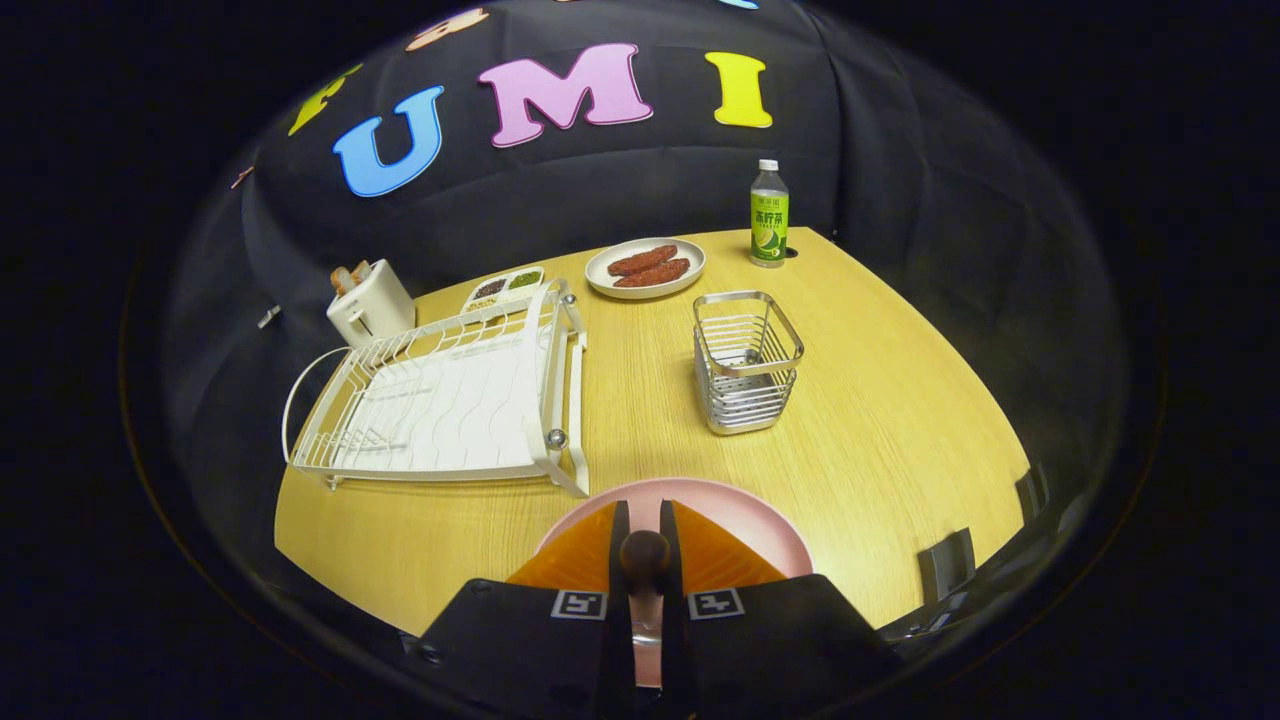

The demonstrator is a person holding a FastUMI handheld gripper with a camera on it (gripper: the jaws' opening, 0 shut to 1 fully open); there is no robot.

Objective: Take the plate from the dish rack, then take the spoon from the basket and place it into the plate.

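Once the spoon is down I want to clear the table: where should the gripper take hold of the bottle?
Probably the bottle at its labelled middle, fingers level, coming from the near side past the basket. It stands upright, round and slim, at the far edge of the table, so a side grip suits it. The gripper is shut on the spoon for now.

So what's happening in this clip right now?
A person's handheld tool is shut on the spoon, gripping its dark handle end between the fingers, right above the pink plate on the table. The plate is already out of the dish rack, which stands off to one side, and the wire basket sits beyond the plate. The spoon has not been let go yet.
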